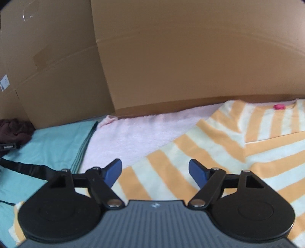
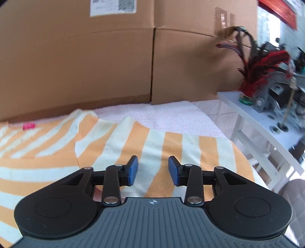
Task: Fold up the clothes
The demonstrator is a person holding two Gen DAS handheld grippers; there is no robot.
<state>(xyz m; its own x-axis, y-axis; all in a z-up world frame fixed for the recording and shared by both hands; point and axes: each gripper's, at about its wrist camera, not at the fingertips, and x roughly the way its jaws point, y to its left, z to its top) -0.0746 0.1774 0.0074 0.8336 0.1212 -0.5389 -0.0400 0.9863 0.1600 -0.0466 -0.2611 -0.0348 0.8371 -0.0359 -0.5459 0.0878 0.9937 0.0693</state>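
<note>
Cardboard boxes (image 1: 171,57) back a pink towel (image 1: 133,137) where the striped shirt (image 2: 133,145) lies spread for folding, both tongs, left (image 1: 155,172) and right (image 2: 152,169), open and empty above it, sleeve (image 1: 209,133) folded in at 1 o'clock.

A: What stands behind the work surface?

B: Big cardboard boxes (image 1: 190,57), side by side like a wall; in the right wrist view one (image 2: 76,57) carries a white shipping label (image 2: 113,6) at the top edge.

A: And underneath?

B: A pale pink towel (image 1: 133,137), with a teal cloth (image 1: 51,145) beside it to the left. A dark maroon bundle (image 1: 15,129) sits in the far left corner (too crumpled to identify), and a black strap (image 1: 24,168) lies across the teal.

A: To the right?

B: A white shelf (image 2: 247,118) holding red and black feathers (image 2: 261,64) and blurred clutter.
</note>
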